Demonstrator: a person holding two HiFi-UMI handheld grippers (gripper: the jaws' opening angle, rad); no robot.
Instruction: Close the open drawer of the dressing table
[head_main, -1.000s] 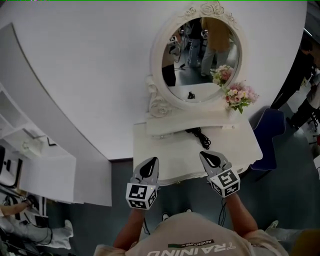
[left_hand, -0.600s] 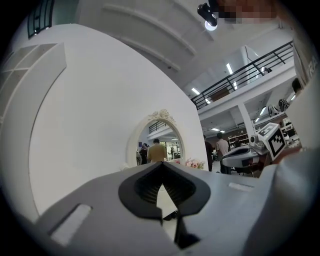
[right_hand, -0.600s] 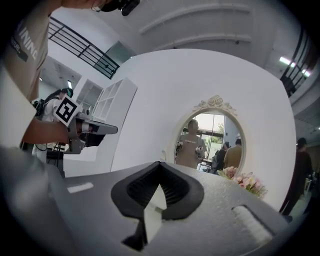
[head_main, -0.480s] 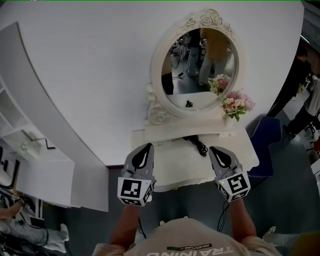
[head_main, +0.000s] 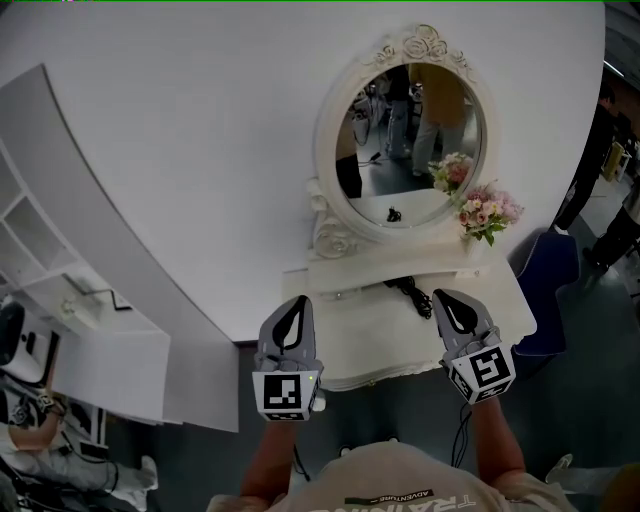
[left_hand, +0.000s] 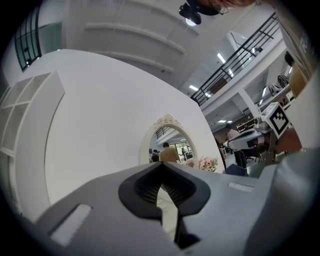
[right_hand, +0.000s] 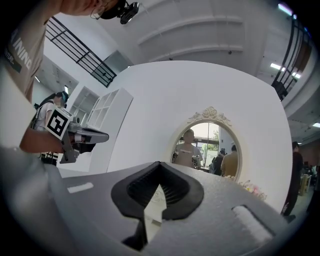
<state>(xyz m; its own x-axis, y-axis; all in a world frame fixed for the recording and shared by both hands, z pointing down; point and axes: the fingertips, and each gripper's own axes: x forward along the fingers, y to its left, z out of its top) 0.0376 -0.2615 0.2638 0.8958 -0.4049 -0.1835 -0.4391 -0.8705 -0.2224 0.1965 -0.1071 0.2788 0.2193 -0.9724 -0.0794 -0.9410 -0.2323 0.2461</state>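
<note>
My left gripper (head_main: 296, 303), right gripper (head_main: 446, 297): both closed, empty | over dressing table (head_main: 375, 350), lower centre | drawer front unseen; I'd push squarely.

Smooth painted dressing table (head_main: 375, 335), glass mirror (head_main: 415, 140)

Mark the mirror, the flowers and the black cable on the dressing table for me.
mirror (head_main: 411, 145): head view, centre of the oval glass.
flowers (head_main: 487, 212): head view, on the pink blooms.
black cable (head_main: 412, 293): head view, middle of its tangle.
</note>
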